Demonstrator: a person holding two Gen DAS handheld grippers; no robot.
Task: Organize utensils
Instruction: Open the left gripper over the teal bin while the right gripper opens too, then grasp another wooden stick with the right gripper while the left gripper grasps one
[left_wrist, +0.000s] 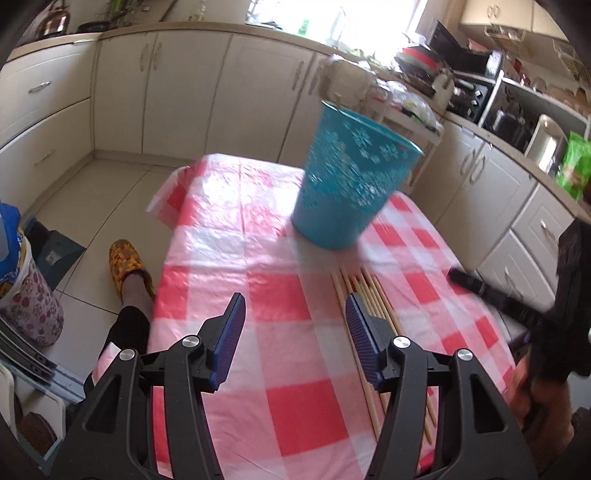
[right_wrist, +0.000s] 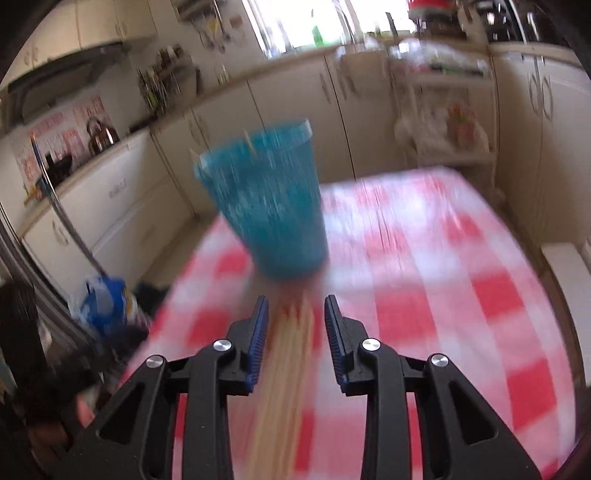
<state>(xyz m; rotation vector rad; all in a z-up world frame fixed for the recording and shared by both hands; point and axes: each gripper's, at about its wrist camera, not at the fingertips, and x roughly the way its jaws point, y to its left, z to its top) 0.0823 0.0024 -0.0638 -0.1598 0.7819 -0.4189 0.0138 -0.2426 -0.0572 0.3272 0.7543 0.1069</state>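
1. Left wrist view: left gripper (left_wrist: 295, 325) released; wooden sticks (left_wrist: 364, 295) partly hidden behind its right finger, near teal basket (left_wrist: 351, 177).
2. Right wrist view: blurred; right gripper (right_wrist: 295, 325) spread, straddling sticks on checked tablecloth (right_wrist: 480, 295).

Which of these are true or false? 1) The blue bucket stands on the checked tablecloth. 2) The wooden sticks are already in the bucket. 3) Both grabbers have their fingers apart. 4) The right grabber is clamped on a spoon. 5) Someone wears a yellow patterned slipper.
1) True: the blue bucket stands on the checked tablecloth.
2) False: most of the wooden sticks lie flat on the cloth in front of the bucket; a couple of pale tips may poke above its rim in the blurred right view.
3) True: the left gripper and the right gripper are both open.
4) False: it holds nothing; the sticks lie between its spread fingers.
5) True: the yellow slipper is on the floor beside the table.
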